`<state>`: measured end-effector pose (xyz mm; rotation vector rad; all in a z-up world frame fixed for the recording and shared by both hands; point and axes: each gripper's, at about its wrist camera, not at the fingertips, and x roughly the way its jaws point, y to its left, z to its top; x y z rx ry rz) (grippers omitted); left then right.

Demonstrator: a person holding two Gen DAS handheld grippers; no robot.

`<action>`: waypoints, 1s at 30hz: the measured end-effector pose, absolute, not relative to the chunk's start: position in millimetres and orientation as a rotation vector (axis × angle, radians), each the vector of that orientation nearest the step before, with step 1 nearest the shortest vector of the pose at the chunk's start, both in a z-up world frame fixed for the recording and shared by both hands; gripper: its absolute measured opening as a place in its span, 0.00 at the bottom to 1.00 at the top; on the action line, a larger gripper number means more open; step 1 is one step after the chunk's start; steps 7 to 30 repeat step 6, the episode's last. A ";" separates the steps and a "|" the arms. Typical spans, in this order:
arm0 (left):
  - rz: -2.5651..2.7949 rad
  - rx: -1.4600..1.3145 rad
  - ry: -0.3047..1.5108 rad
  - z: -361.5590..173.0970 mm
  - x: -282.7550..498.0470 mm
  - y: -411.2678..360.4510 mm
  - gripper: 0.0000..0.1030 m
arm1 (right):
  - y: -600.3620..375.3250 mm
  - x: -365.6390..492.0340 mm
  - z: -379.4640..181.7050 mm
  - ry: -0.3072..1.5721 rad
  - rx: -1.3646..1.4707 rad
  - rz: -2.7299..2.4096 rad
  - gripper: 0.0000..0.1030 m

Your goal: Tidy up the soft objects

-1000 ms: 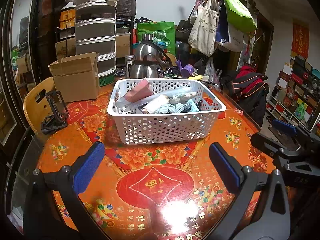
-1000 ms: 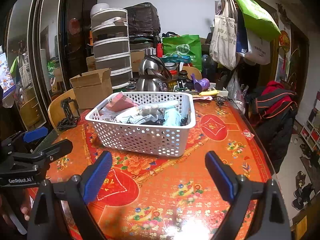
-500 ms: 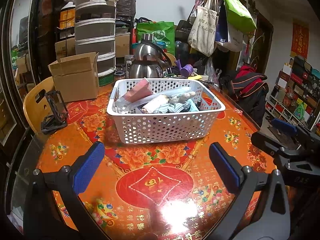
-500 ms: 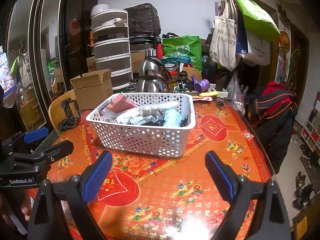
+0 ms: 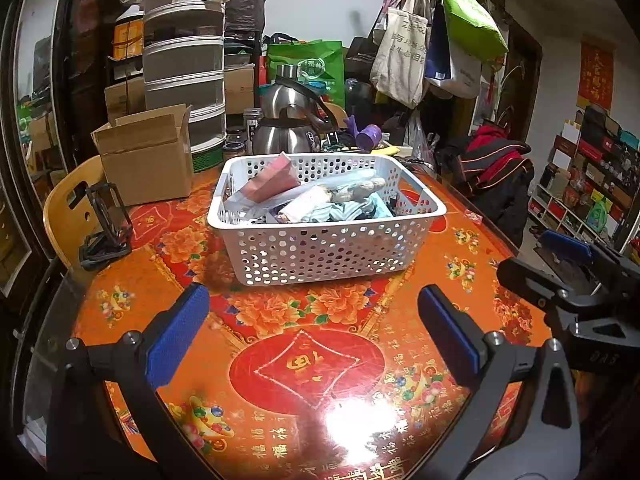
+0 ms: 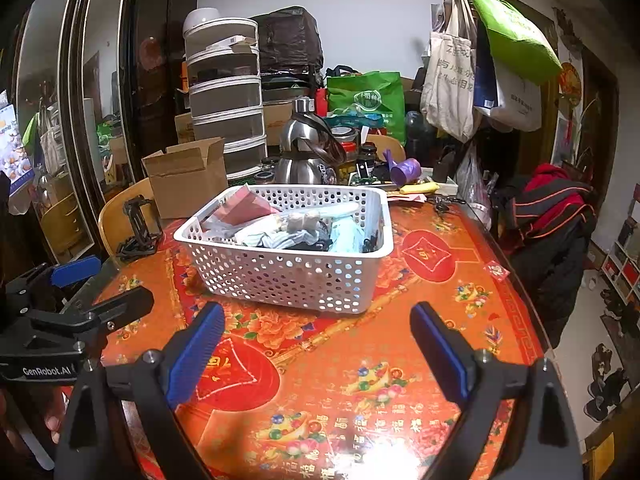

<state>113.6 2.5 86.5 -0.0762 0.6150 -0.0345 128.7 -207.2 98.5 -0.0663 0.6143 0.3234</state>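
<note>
Left tool (image 5: 312, 332): black frame, two fingers faced with ribbed blue pads (image 5: 176, 340), spread wide and holding nothing, poised above the near part of the desk. Right tool (image 6: 316, 348): same build, its pads (image 6: 438, 350) equally wide apart and empty; each tool shows at the edge of the other's view.

Soft objects (image 5: 320, 204): a loose heap of folded cloth in pale blue, white and dark tones, with a pink flat packet (image 5: 272, 178) leaning at the left end and clear plastic wrapping over part of the pile. All lie inside the basket (image 5: 324, 252), a white rectangular plastic bin with rounded corners, a flared rim and walls pierced by rows of round holes. It stands near the middle of the desk (image 5: 304, 364), beyond both tools and apart from them.

The desk is round, covered by a glossy orange-red sheet printed with peonies, gold characters and red medallions; lamp glare shows on its near edge. Behind the basket: a steel kettle (image 5: 288, 128), a purple scoop (image 5: 370, 134), an open cardboard box (image 5: 146, 160), a black folding stand (image 5: 106, 220). Farther back, stacked translucent drawers (image 5: 184, 72), a green bag (image 5: 308, 64), tote bags on a coat rack (image 5: 404, 60), a wooden chair (image 5: 66, 216), dark mirrored cabinets (image 6: 80, 112).
</note>
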 end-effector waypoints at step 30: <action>-0.059 -0.087 0.620 86.7 114.2 4.0 1.00 | -207.5 129.4 97.6 0.613 -0.061 0.329 0.91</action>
